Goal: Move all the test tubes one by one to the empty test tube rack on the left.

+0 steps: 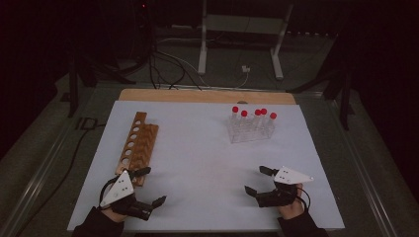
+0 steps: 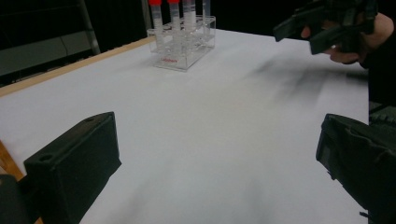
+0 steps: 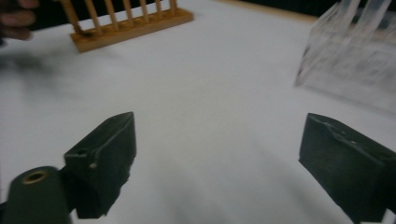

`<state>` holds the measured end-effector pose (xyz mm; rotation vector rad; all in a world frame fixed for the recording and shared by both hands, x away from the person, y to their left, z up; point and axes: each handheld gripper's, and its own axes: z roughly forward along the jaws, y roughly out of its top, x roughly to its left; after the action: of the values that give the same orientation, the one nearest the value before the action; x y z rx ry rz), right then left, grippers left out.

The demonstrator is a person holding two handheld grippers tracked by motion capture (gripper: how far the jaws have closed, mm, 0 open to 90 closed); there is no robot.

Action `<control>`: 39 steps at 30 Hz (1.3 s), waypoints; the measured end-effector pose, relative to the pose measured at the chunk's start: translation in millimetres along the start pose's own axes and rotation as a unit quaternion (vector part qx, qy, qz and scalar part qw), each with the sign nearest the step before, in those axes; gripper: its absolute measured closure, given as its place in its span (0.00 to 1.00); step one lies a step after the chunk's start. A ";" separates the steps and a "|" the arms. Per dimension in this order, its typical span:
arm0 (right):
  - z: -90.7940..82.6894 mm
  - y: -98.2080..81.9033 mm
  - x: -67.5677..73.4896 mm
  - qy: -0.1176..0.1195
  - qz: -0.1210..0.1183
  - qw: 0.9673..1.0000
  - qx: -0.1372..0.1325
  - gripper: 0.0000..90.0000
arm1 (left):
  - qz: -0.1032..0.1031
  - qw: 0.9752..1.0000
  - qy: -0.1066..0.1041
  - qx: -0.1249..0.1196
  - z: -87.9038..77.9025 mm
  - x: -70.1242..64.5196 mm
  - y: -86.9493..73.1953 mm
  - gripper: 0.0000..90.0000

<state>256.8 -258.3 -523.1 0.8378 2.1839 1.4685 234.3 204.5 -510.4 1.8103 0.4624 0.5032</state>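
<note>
A clear plastic rack [image 1: 250, 129] stands at the back right of the white table, holding several red-capped tubes [image 1: 244, 113]; it also appears in the left gripper view as the clear rack [image 2: 182, 44] and, blurred, in the right gripper view as the clear rack [image 3: 355, 60]. A wooden tube rack [image 1: 137, 143] lies at the left, its posts showing as the wooden rack [image 3: 130, 21]. My left gripper [image 1: 149, 186] hovers open at the near left, just beside the wooden rack's near end. My right gripper [image 1: 258, 180] is open at the near right, nothing between its jaws.
The white table [image 1: 197, 163] has a wooden strip along its far edge. Beyond it, on the dark floor, stand a metal frame [image 1: 242, 29] and loose cables. The other hand and its gripper [image 2: 327, 25] show far off in the left gripper view.
</note>
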 end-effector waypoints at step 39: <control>-7.1 54.3 4.0 0.019 -0.007 0.999 0.026 0.00 | -0.018 1.000 -0.015 -0.004 -2.8 -0.7 2.4 0.00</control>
<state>263.9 -245.6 -470.1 0.8174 2.2593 1.4386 232.3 205.7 -507.5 1.7961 0.4719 0.4517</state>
